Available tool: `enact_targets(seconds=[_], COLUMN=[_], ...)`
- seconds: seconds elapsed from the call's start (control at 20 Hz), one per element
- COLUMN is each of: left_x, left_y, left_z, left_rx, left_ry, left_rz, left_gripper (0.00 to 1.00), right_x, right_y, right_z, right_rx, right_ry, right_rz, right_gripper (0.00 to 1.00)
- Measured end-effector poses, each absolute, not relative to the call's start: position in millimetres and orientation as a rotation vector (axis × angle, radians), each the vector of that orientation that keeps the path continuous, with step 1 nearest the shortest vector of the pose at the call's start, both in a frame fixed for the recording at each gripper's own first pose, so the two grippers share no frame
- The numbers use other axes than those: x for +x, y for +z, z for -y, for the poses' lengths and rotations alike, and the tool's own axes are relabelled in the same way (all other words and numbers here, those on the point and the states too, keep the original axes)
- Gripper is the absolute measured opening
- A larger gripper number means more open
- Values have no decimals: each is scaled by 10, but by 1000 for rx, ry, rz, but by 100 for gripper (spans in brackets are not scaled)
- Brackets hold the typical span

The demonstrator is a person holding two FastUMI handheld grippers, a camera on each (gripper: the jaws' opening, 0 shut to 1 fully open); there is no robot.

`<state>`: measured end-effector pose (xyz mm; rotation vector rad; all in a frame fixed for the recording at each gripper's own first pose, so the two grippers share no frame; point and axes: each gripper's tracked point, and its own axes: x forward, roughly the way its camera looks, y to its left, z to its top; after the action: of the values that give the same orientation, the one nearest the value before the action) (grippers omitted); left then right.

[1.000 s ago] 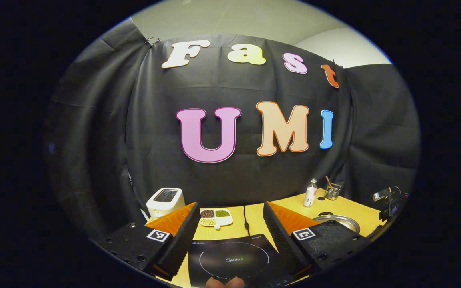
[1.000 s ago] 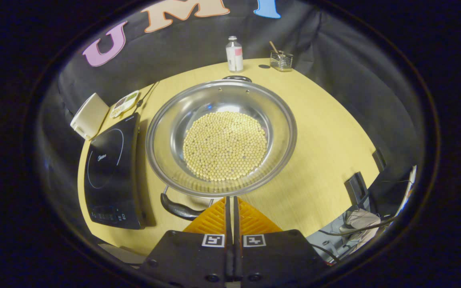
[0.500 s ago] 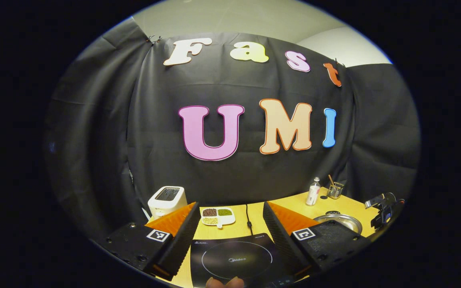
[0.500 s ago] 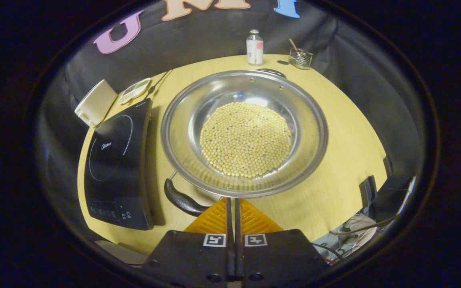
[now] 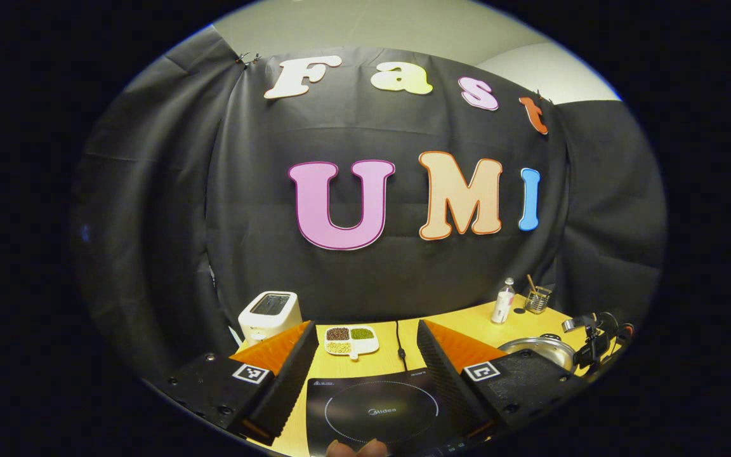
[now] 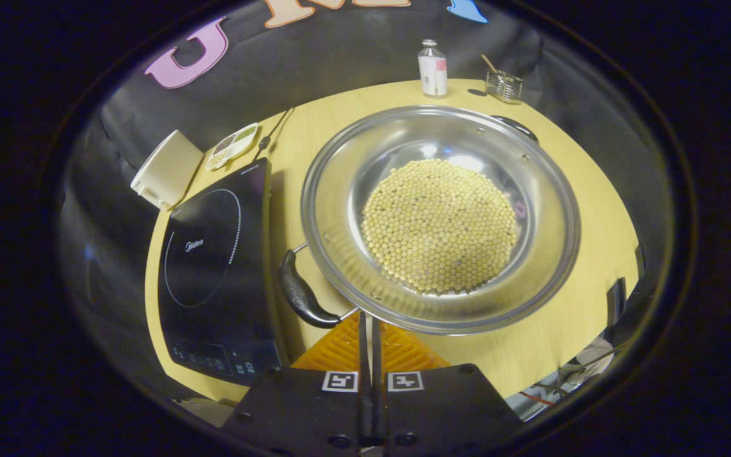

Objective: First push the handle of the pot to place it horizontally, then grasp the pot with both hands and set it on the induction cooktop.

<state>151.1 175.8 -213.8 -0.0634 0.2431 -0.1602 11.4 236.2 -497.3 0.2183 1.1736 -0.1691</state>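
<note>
1. My right gripper (image 6: 368,324) is clenched, the two orange fingers pressed together with nothing between them, and its tip sits at the near rim of the pot (image 6: 441,216), right by the black handle (image 6: 301,293). The tip looks to slip under the rim there, so I cannot tell whether it touches the handle. If I push from that spot, I risk shoving the pot's body instead of turning it.

2. The pot rests on the yellow surface (image 6: 584,254), close to the right of the cooktop (image 6: 213,266). Its near handle points toward the cooktop's edge. Pushed too far, the handle could knock against the cooktop.

3. The pot holds a bed of pale beans (image 6: 438,235). A sharp shove or a tilted lift would probably send them sliding to one side, perhaps over the low rim.

4. My left gripper (image 5: 362,365) is released, its fingers spread wide above the cooktop (image 5: 378,412) and well apart from the pot (image 5: 540,349). It has a long way to come before a two-handed grasp, and a late or uneven grip would tip the load.

5. The far handle (image 6: 518,125) lies toward the bottle (image 6: 433,68) and wire holder (image 6: 506,86). I judge a wide swing could reach them.
</note>
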Motion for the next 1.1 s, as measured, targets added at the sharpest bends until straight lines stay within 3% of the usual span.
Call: enact_targets(seconds=[0.7,1.1], left_x=[1496,1457], left_y=[-2093,-2086], left_z=[-1786,-1545], left_rx=[-42,-68], left_ry=[-155,-198], left_rz=[-237,-248], left_gripper=[95,95], right_x=[544,604], right_y=[-4964,-4638], right_z=[-2761,-2638], right_rx=[445,511], right_ry=[-200,-171], right_rz=[-1164,-1087], right_gripper=[3,3])
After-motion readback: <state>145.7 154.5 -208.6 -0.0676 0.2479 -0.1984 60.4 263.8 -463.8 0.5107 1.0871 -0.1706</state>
